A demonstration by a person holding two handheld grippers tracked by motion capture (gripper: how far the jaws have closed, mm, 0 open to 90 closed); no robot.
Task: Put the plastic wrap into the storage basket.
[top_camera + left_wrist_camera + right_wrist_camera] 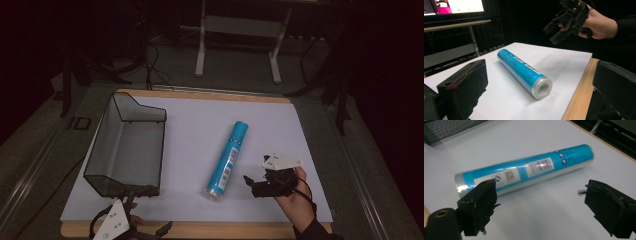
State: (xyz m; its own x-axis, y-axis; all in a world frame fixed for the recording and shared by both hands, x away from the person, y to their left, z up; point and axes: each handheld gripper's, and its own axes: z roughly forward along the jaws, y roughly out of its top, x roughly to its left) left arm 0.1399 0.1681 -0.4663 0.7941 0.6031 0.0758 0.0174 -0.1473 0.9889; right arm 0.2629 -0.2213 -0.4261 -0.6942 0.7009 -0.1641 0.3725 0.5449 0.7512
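- The mesh basket (pixel 127 145) stands at the left of the white sheet (pixel 200 120).
- The left gripper (pixel 131 220) waits just below it at the table's near edge, jaws spread wide and empty.
- The blue tube (pixel 227 160) lies flat mid-sheet, apart from both tools; it looks light, stiff and glossy (likely to roll or slip), so grip across its middle.
- The right gripper (pixel 257 185) sits just beside the tube's near end, jaws wide, holding nothing.

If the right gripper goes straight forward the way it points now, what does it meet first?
Most likely the blue tube, lying directly ahead of the open right gripper on the white sheet. Nothing lies between them, though depth is hard to judge.
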